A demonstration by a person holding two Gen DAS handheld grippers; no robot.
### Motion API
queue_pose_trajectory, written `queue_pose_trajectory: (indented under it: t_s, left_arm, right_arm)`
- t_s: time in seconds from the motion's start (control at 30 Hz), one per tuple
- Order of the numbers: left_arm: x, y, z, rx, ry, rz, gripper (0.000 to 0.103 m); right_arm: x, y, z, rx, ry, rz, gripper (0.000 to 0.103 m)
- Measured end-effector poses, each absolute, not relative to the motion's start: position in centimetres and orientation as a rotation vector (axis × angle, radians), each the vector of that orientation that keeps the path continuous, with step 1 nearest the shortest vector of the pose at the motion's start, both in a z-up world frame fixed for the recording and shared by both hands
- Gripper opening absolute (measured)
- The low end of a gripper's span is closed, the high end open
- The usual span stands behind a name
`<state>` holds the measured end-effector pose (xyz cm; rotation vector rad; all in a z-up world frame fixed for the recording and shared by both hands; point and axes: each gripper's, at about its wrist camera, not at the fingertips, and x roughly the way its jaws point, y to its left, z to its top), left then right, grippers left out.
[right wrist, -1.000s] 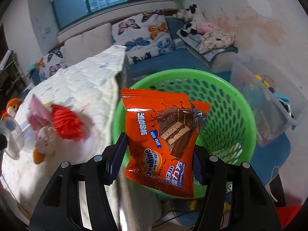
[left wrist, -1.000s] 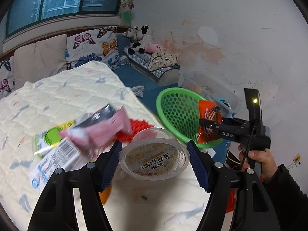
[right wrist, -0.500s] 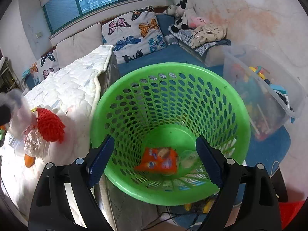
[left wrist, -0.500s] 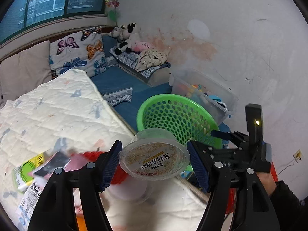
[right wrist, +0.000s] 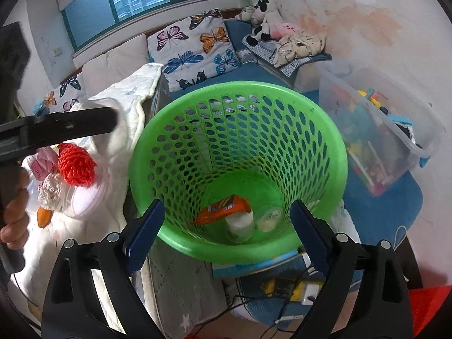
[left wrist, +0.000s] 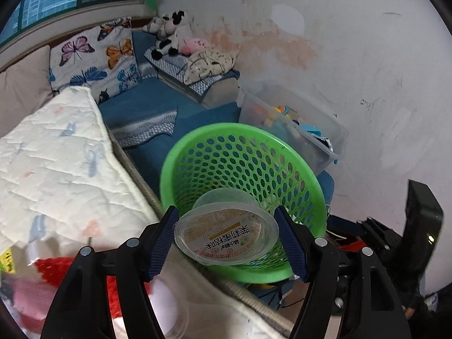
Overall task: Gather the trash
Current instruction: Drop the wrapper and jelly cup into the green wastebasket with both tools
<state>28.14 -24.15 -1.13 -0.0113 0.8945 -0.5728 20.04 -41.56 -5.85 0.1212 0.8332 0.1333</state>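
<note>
My left gripper (left wrist: 226, 237) is shut on a clear plastic cup (left wrist: 226, 233) with a printed lid, held over the near rim of the green mesh basket (left wrist: 197, 152). In the right wrist view the same green basket (right wrist: 197, 107) fills the middle, with an orange snack packet (right wrist: 223, 209) and two small clear cups (right wrist: 240, 223) on its bottom. My right gripper (right wrist: 227, 223) hangs over the basket's near rim, its jaws still opening with nothing between them. More trash lies on the bed: a red mesh net (right wrist: 75, 165), a pink wrapper (right wrist: 38, 163) and crumpled plastic (right wrist: 50, 193).
A quilted white bed cover (left wrist: 50, 158) lies left of the basket. A clear storage box (right wrist: 375, 130) of toys stands to its right by the wall. Butterfly pillows (right wrist: 195, 48) and soft toys (right wrist: 262, 17) sit behind. Cables and a power strip (right wrist: 285, 289) lie on the floor.
My right gripper opened and the orange snack packet dropped into the basket. My left gripper carried the clear cup from over the bed trash to the basket's rim.
</note>
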Motion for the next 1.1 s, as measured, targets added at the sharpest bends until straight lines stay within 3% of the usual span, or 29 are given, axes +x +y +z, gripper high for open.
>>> queue_pose_trajectory:
  t_s: [0.23, 0.33, 0.77, 1.1]
  left_arm:
    - [29.5, -26.1, -3.0, -0.015, 0.948, -0.579, 0.069]
    - [29.6, -26.5, -3.4, -0.017, 0.953, -0.58, 0.082]
    - [26.7, -23.7, -1.4, 0.014, 0.895, -0.539, 0.082]
    - [20.3, -17.1, 0.3, 0.03, 0.825, -0.449, 0.082]
  right_arm:
    - [18.8, -42.5, -6.7, 0.151, 0.849, 0.122, 0.09]
    - [18.3, -42.8, -7.0, 0.164, 0.855, 0.119, 0.09]
    - [15.9, -41.5, -6.4, 0.167, 0.84, 0.141, 0.09]
    - [13.8, -38.4, -5.3, 0.137, 0.814, 0.192, 0.091]
